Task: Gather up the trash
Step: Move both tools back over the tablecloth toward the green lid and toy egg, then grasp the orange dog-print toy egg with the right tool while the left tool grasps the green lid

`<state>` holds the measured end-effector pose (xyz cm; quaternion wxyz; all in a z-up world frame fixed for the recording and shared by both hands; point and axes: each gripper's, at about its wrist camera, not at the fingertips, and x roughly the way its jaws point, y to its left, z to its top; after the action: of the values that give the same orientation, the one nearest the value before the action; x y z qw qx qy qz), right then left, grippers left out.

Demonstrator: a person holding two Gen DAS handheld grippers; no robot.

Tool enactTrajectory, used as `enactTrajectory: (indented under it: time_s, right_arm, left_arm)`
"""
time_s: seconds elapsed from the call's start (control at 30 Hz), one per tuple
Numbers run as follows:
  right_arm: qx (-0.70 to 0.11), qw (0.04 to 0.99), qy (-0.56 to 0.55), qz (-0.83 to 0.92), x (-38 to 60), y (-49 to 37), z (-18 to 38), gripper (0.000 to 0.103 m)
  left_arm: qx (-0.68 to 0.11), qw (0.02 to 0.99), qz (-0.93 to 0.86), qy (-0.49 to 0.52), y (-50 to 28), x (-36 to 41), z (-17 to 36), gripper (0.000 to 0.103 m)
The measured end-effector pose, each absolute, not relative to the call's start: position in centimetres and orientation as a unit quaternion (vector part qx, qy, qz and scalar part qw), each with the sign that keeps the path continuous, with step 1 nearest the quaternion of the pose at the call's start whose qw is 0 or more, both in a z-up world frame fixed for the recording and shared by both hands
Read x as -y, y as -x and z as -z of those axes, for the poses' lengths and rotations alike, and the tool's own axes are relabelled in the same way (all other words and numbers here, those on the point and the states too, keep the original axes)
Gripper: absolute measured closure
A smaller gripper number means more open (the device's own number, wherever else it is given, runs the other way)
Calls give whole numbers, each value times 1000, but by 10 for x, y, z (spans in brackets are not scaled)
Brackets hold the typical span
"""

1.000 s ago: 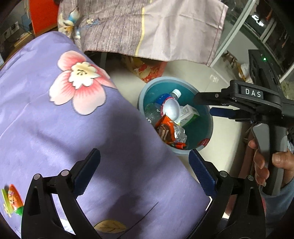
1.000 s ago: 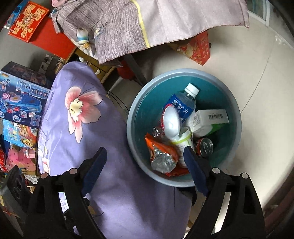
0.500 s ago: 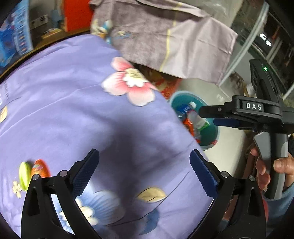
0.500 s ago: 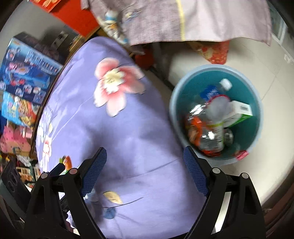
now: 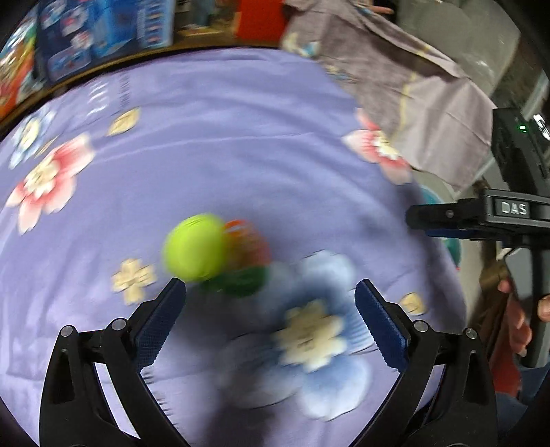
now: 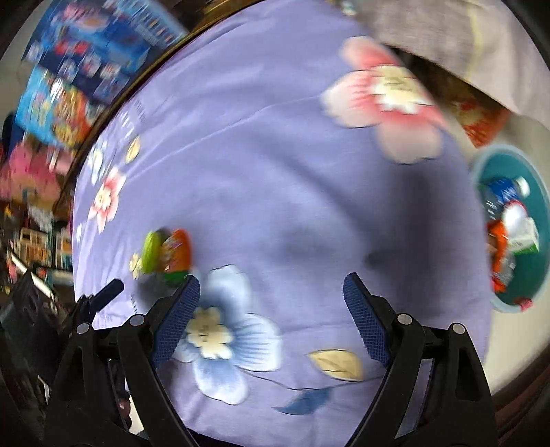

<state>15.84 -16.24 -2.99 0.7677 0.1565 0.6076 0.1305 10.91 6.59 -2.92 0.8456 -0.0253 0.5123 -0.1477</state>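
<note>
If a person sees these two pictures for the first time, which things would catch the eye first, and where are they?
Probably the bright yellow-green and orange container, lying blurred on the purple flowered cloth just ahead of the open left gripper. Next, the teal bin at the right edge of the right wrist view, beyond the cloth's edge, already holding a bottle, a carton and wrappers. The right gripper is open and holds nothing.

The white letters "DAS" stand on a small label on the black right gripper (image 5: 508, 220), seen at the right edge of the left wrist view. The colourful boxes (image 5: 103, 31) past the far edge of the purple cloth have print on them, but it is too blurry to read. The print on the bottle (image 6: 503, 196) and carton (image 6: 524, 237) in the bin is too blurry as well.
</note>
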Motion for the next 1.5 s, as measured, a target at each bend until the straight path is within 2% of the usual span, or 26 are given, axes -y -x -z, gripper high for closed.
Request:
enactTrajectory:
  time_s: [0.3,0.57,0.73,0.83,0.9,1.5]
  right_arm:
    - [-634,752,-76,-164,67,-162,55,21]
    - [-632,757,-28,-163,31,-169,66,22]
    - [-630,758,-9,-168,16,-172,71,36]
    - [-620,767,12,-166,10,-172,71,42]
    - [-612,773,22,-164,11,-173,70,55]
    - [-600,787,-69,-124,105,-184,51,55]
  left_arm:
    - [-522,845,102,47,-98,-145,49,4]
    - [-526,843,90,65,-97,-176,56,4]
    - [-529,840,91,72,-97,-184,60,4]
    - [-534,838,93,71,-98,-183,62,4]
    - [-535,837,95,70,-99,-180,63,4]
    - [-523,842,131,-9,-153,-100,65,4]
